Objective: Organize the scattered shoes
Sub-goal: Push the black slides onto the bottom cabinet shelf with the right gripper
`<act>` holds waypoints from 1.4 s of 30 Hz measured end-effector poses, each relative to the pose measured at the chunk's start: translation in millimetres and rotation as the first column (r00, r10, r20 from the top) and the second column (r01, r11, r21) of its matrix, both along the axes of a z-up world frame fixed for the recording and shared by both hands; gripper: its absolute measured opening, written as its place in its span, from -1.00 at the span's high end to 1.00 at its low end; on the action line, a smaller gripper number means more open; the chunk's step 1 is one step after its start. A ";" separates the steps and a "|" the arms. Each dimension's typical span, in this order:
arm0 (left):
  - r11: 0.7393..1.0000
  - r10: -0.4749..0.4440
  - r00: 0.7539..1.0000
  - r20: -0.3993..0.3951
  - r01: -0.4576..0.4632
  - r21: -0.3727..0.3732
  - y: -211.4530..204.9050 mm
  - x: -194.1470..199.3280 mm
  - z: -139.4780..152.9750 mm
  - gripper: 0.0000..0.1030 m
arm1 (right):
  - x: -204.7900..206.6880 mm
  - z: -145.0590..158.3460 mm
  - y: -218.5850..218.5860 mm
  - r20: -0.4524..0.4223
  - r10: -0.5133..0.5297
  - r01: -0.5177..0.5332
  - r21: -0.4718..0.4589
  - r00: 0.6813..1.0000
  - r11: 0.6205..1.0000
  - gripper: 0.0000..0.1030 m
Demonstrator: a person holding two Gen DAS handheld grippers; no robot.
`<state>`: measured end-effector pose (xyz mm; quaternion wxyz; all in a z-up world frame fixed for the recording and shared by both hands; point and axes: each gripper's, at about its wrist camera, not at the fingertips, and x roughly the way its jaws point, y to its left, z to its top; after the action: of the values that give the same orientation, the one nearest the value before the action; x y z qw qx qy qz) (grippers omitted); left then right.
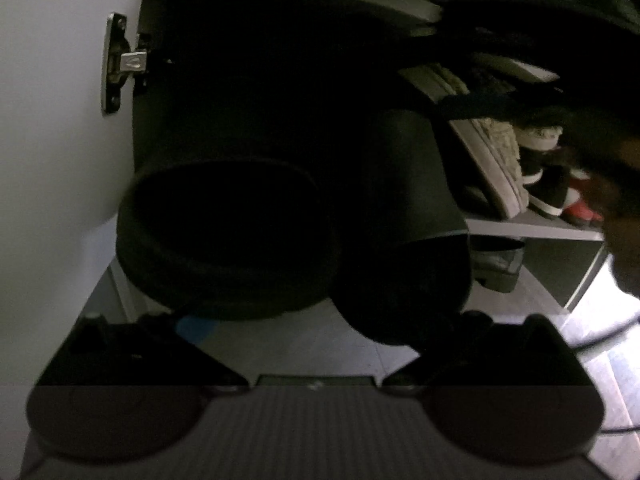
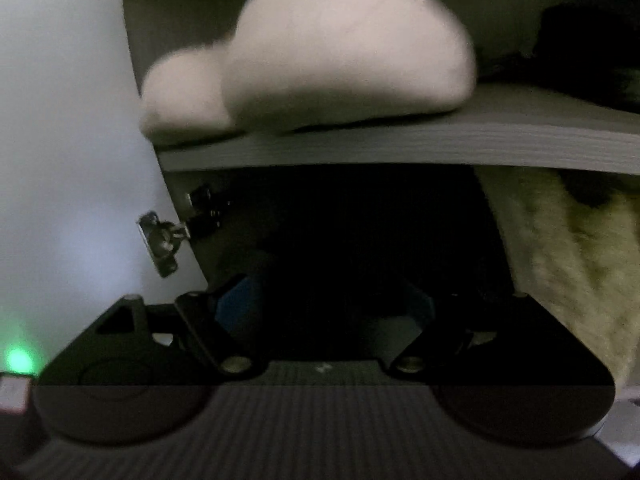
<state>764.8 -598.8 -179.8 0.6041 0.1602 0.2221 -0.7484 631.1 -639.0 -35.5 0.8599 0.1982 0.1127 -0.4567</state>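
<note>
Two black slip-on shoes stand in a dark cabinet bay in the left wrist view: one black shoe (image 1: 224, 240) shows its opening, and a second black shoe (image 1: 408, 216) leans beside it on the right. My left gripper (image 1: 332, 328) is open just in front of them, one blue fingertip pad (image 1: 196, 328) showing. My right gripper (image 2: 328, 308) points into the same dark bay with its blue pads (image 2: 236, 308) apart; the gap between them is too dark to read. A white fluffy slipper (image 2: 340, 52) lies on the shelf (image 2: 400, 148) above.
The white cabinet door with its metal hinge (image 1: 120, 64) stands close on the left. Grey fuzzy slippers (image 1: 492, 152), black-and-white and red shoes (image 1: 560, 196) fill the shelf to the right. A beige fuzzy slipper (image 2: 568, 256) hangs at the right. A hand (image 1: 624, 216) enters at the right edge.
</note>
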 end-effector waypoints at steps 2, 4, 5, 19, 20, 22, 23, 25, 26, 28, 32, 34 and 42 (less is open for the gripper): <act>1.000 -0.006 1.000 0.003 0.006 0.001 3.5 -0.3 -3.9 -0.98 | -18.0 -19.6 12.4 0.045 -0.015 0.015 0.000 0.999 1.000 -0.62; 1.000 -0.005 1.000 0.002 0.005 0.001 7.1 3.0 -1.5 -0.99 | -39.2 -26.6 26.4 0.111 -0.071 0.071 0.012 0.991 0.997 -0.62; 1.000 -0.003 1.000 0.004 0.003 0.000 8.9 4.4 -1.1 -0.99 | -47.6 -28.9 31.9 0.141 -0.100 0.098 0.022 0.985 0.995 -0.62; 1.000 0.024 1.000 0.008 -0.024 -0.003 -5.1 7.0 11.3 -0.99 | -78.4 -193.6 -14.7 0.707 -0.414 -0.053 0.537 0.573 0.842 -0.24; 1.000 0.025 1.000 0.004 -0.025 -0.004 -6.1 8.6 12.6 -0.99 | -80.0 -193.5 -11.1 0.718 -0.390 -0.063 0.515 0.577 0.855 -0.05; 1.000 0.019 1.000 -0.013 -0.019 -0.006 -9.4 10.3 15.8 -0.99 | -74.3 -182.0 -16.1 0.724 -0.339 -0.080 0.477 0.600 0.875 0.43; 1.000 0.020 1.000 -0.020 -0.020 -0.006 -12.5 9.8 17.0 -1.00 | -70.9 -176.8 -21.5 0.718 -0.341 -0.070 0.476 0.607 0.877 0.42; 1.000 0.025 0.999 -0.023 -0.025 -0.004 -18.0 9.9 18.9 -1.00 | -64.7 -170.0 -33.1 0.709 -0.352 -0.051 0.479 0.611 0.876 0.42; 1.000 0.027 0.999 -0.024 -0.027 -0.004 -20.7 9.9 19.8 -1.00 | -63.4 -171.2 -37.8 0.708 -0.355 -0.048 0.480 0.611 0.876 0.43; 0.999 0.032 0.999 -0.027 -0.032 -0.002 -26.2 10.1 21.7 -1.00 | -61.7 -179.0 -58.9 0.707 -0.364 -0.037 0.482 0.607 0.875 0.43; 1.000 0.030 1.000 0.000 -0.030 0.001 -37.4 8.3 20.0 -1.00 | -55.4 -190.1 -90.5 0.698 -0.373 -0.035 0.494 0.612 0.869 0.42; 0.999 0.035 0.999 -0.004 -0.035 0.016 -45.1 9.5 17.2 -1.00 | -52.6 -189.1 -102.4 0.676 -0.367 -0.031 0.500 0.639 0.866 0.42; 0.998 0.044 0.998 -0.037 -0.043 0.036 -43.5 14.0 15.4 -1.00 | -43.1 -201.4 -104.2 0.680 -0.379 -0.058 0.527 0.627 0.848 0.37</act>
<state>778.8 -642.3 -164.5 0.6129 0.1517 0.2503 -0.7339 588.1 -743.2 -236.9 0.6966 0.5973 -0.1650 -0.3616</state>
